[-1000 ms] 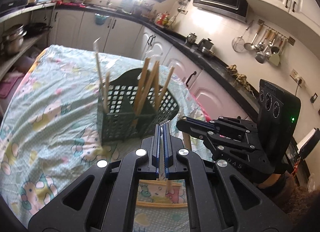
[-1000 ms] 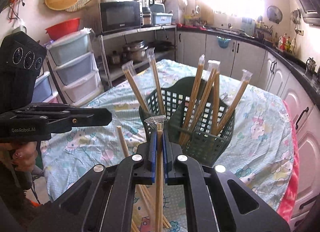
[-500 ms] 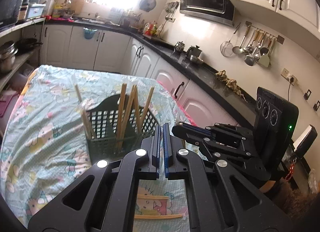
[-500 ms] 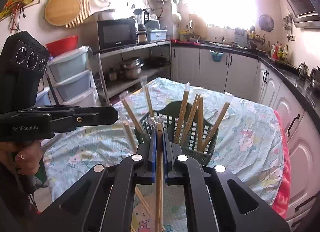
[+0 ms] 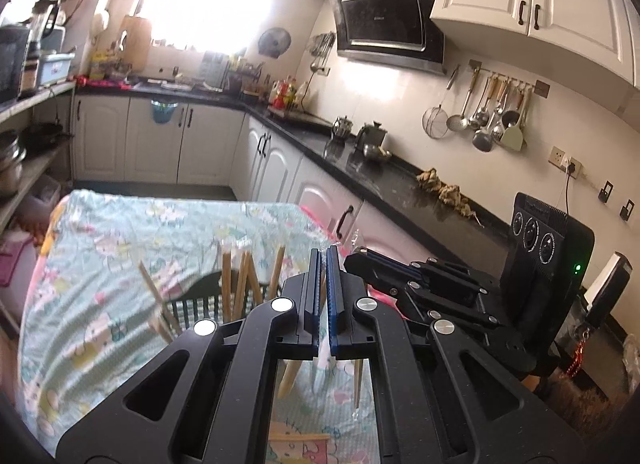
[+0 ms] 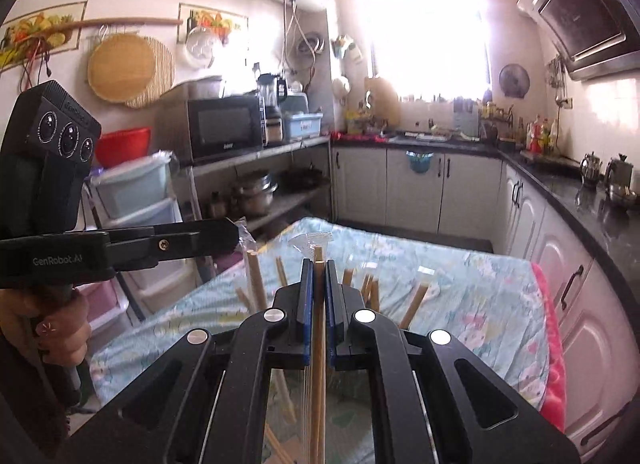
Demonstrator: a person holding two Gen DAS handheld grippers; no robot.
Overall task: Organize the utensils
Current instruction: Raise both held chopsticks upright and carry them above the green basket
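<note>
My right gripper (image 6: pixel 318 264) is shut on a wrapped pair of wooden chopsticks (image 6: pixel 318 344), held upright above the table. My left gripper (image 5: pixel 323 254) is shut on another wrapped chopstick pair (image 5: pixel 325 360) that hangs below the jaws. A dark green slotted basket (image 5: pixel 196 306) with several wrapped chopsticks (image 5: pixel 228 284) standing in it sits on the table, mostly hidden behind both grippers. Those chopsticks also show in the right wrist view (image 6: pixel 416 300). Each gripper appears in the other's view: the right one (image 5: pixel 352 260) and the left one (image 6: pixel 234 234).
The table wears a pale cartoon-print cloth (image 5: pixel 100 248). Loose chopsticks (image 5: pixel 296 439) lie on it near the front edge. White cabinets and a black counter (image 5: pixel 400 184) run along the right. Shelves with a microwave (image 6: pixel 224 126) and storage drawers stand on the left.
Both grippers have risen and tilted up, still shut on their chopsticks. The basket has dropped low in both views and more of the kitchen walls shows.
</note>
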